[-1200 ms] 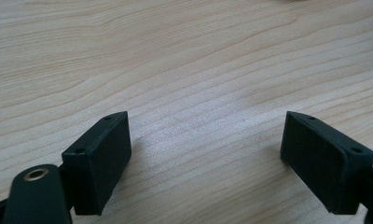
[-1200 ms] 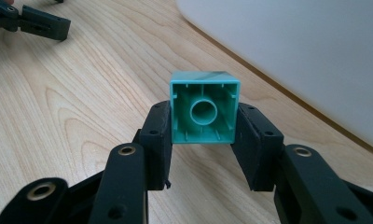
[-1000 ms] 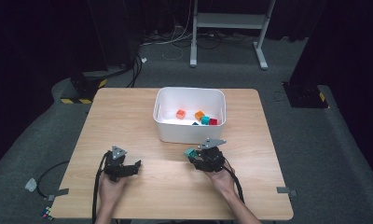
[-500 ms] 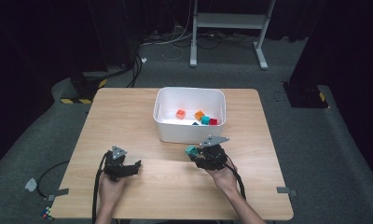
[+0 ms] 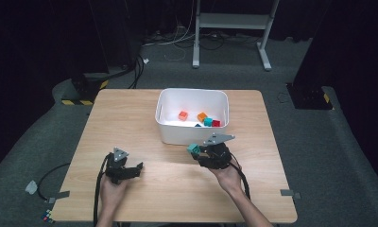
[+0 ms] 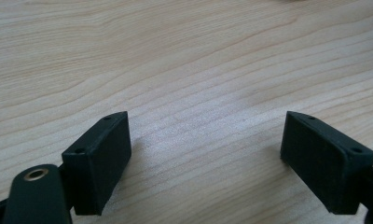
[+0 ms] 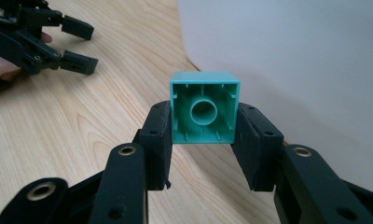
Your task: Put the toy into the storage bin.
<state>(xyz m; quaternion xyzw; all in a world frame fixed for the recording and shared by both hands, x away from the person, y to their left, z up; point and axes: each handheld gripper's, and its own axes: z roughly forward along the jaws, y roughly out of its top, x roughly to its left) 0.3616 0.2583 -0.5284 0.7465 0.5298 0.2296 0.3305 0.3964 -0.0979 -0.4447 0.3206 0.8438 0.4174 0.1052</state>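
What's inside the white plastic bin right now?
In the white plastic bin, small toy blocks: two orange, one teal, one red, something dark. The near wall hides the floor behind it.

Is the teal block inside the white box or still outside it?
Outside. The right hand-held gripper pinches the teal block in front of the white box; from above it sits beside the box's near wall.

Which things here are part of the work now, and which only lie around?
Part of the work:
- teal block, clamped between the jaws of the right gripper
- white bin, right beside that block
- blocks in the bin

Lying around:
- left gripper, open on the bare table
- cables on the floor
- stand behind the table
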